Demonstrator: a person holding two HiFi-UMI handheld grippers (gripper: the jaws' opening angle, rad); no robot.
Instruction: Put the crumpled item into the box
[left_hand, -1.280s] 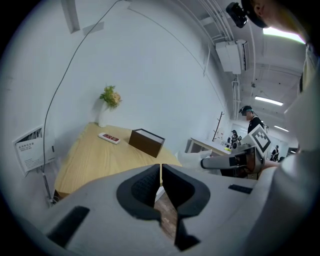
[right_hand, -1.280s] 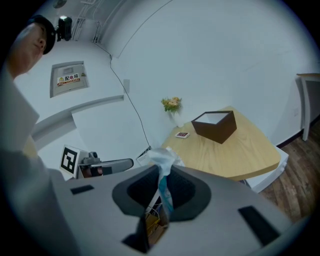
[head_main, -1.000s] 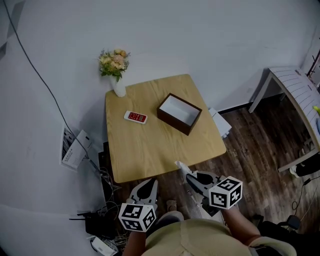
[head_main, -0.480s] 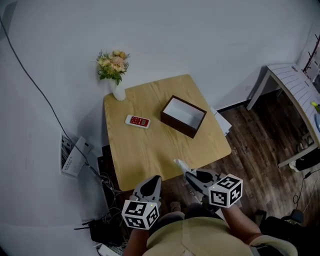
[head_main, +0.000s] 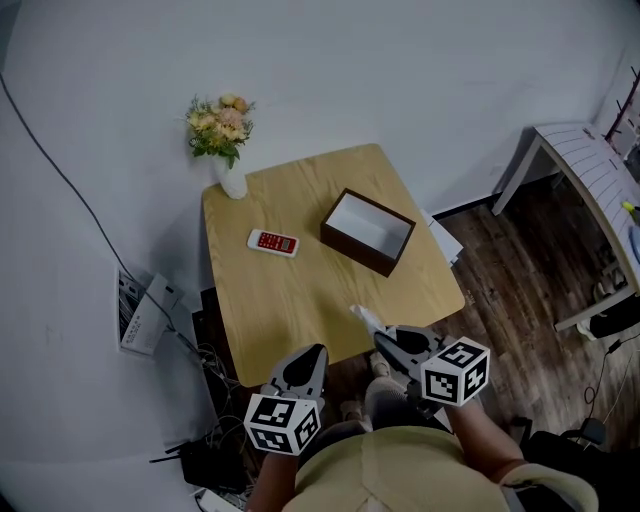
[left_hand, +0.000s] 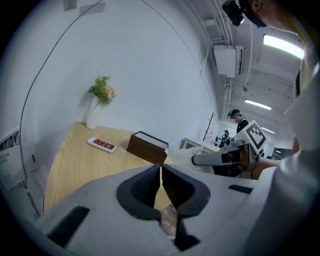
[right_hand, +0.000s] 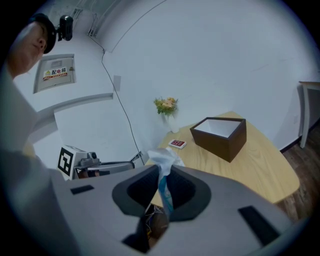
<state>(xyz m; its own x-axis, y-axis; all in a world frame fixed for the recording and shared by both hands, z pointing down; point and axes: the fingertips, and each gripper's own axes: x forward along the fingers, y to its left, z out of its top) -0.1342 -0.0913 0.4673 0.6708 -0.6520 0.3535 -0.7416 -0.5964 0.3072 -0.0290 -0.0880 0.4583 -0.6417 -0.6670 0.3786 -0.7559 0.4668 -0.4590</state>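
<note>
**Crumpled item pinched in the right gripper at the table's near edge; box waits farther back**

Nearest the head camera is the person's torso in a pale shirt, with both grippers held out in front of it. The left gripper hangs just short of the table's near edge. In its own view its jaws are pressed together with nothing between them.

The right gripper is clenched on the crumpled item, a wad of white material with a blue streak. The right gripper view shows the wad squeezed between the two jaws and bunching out past their tips. In the head view the item sits over the near edge of the table, well apart from the box.

Farther along the light wooden top lies a small white remote with red buttons, left of centre. To its right, apart from it, stands the box. It is dark brown outside, white inside and open at the top, and it is set at an angle to the table's edges. The right gripper view looks into its open top from the side.

At the far left corner of the table a white vase of flowers stands against the pale wall. A dark cable runs down that wall. To the right, beyond the wood floor, is a white slatted side table.
</note>
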